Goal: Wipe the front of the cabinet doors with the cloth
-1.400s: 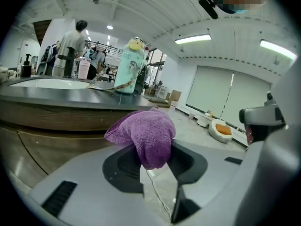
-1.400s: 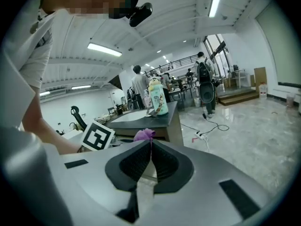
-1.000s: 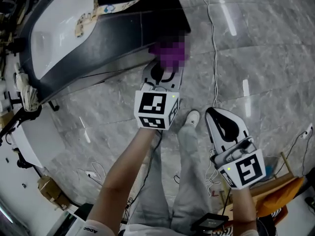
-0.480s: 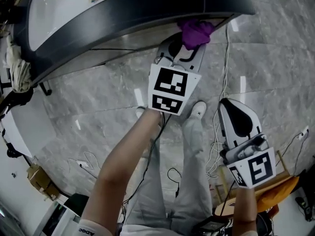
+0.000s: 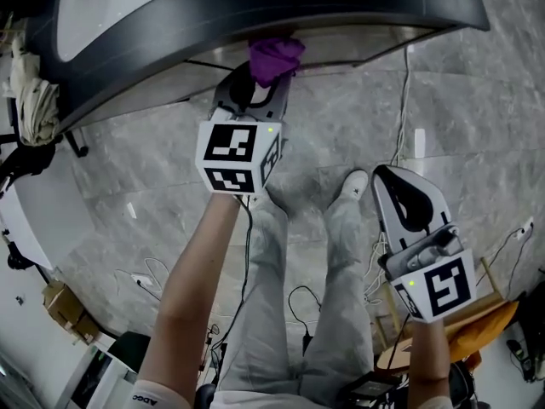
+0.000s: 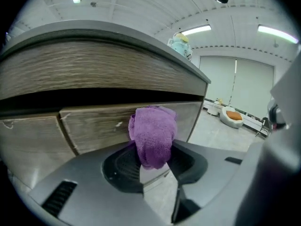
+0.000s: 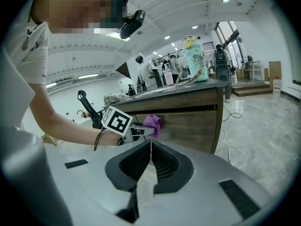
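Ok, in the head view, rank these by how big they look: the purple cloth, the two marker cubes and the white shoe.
1. left marker cube and right marker cube: nearly alike. The left looks slightly bigger, but their distance from the camera makes that unsure.
2. purple cloth
3. white shoe, only partly showing

My left gripper (image 6: 153,158) has its jaws closed on a bunched purple terry cloth (image 6: 153,134), which stands up from between them. The cloth's top is right at the grey-brown wood-grain cabinet door (image 6: 96,128), just right of a vertical seam. Above, across a dark gap, the thick wood-grain tabletop (image 6: 94,62) overhangs, and a pale mint cup (image 6: 181,44) stands near its right corner.
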